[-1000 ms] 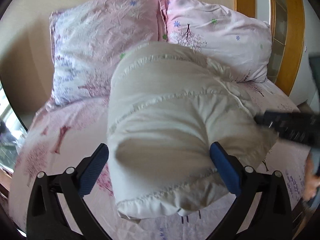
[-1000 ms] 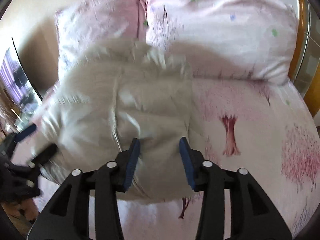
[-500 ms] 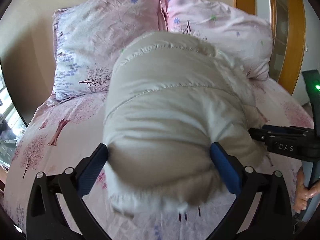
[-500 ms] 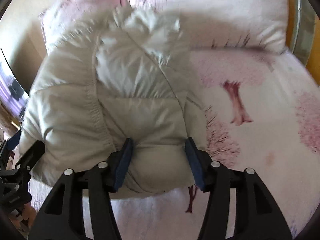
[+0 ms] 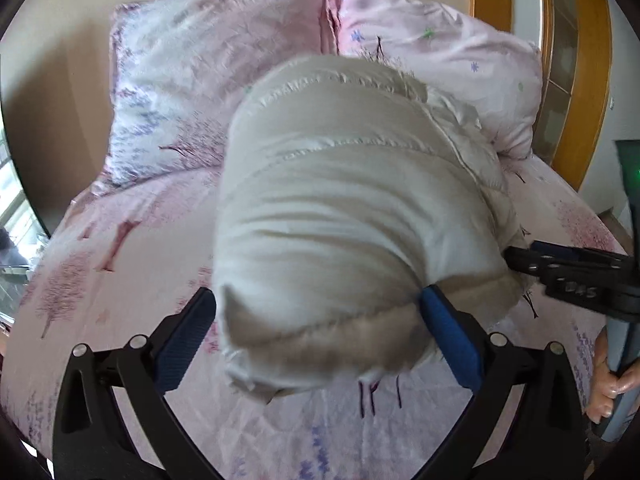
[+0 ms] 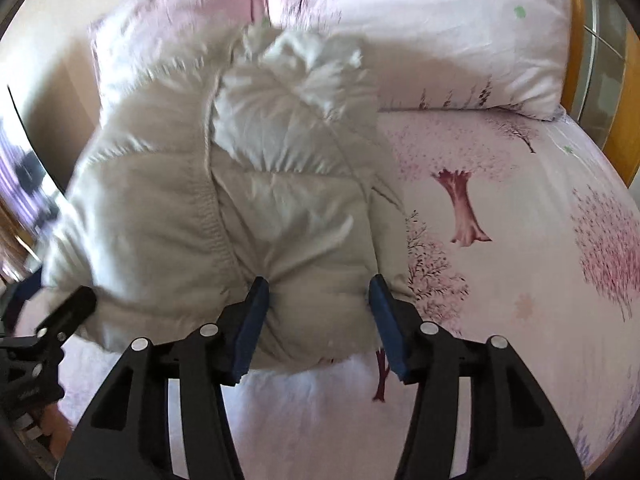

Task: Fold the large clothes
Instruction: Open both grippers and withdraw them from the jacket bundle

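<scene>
Item: folded cream puffer jacket (image 5: 352,208) on bed (image 6: 520,208) | right gripper (image 6: 316,308): jaws just been opening, bundle edge between, releasing | left gripper (image 5: 316,320): wide, straddling bundle to steady it.

The puffy white jacket (image 5: 352,216) fills the centre of the left wrist view, a bulky mound blocking any straight path to the two pillows (image 5: 208,92) along the top of the frame. Open bed sheet (image 6: 520,240) spreads across the right half of the right wrist view, clear passage there. The wooden frame (image 5: 592,80) walls off the upper right edge.
</scene>
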A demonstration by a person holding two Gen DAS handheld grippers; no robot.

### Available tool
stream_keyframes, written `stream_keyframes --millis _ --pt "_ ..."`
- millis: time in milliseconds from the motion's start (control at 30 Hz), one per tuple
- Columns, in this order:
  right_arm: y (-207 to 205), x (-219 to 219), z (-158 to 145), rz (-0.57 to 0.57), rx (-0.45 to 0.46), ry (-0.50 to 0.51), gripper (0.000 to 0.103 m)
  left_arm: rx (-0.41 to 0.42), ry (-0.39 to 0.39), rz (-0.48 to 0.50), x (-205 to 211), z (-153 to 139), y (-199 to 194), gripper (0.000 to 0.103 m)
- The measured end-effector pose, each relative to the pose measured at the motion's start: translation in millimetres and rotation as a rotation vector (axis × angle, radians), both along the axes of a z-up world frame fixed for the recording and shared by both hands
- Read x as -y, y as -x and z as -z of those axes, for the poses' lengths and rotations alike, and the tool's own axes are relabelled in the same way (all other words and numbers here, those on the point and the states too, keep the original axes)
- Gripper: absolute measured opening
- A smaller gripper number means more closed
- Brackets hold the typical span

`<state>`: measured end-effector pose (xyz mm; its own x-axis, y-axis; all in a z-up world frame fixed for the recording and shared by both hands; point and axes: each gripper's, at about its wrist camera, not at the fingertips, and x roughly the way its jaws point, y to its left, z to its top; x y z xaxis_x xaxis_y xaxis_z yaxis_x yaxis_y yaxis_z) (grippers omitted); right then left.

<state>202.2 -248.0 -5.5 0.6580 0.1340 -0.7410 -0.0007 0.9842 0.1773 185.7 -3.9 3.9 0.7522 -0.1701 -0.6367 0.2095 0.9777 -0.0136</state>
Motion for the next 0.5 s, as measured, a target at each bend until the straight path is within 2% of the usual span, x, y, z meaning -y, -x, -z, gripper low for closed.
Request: stream_keyframes --millis 67,167,267,500 --pt "9 3 -5 0.004 0.021 -0.035 0.084 0.033 -0.019 -0.013 -2 -5 7 0.101" --pt "25 -7 -16 0.012 0.078 0.009 0.097 0.073 -0.028 -0.054 -4 -10 20 0.101" --pt "34 -17 -22 0.013 0.116 0.07 0.102 0.074 -0.008 -0.081 -7 -11 25 0.101" --pt "61 -26 -41 0.056 0.209 0.153 0.102 0.081 -0.003 -0.101 -14 -18 47 0.101"
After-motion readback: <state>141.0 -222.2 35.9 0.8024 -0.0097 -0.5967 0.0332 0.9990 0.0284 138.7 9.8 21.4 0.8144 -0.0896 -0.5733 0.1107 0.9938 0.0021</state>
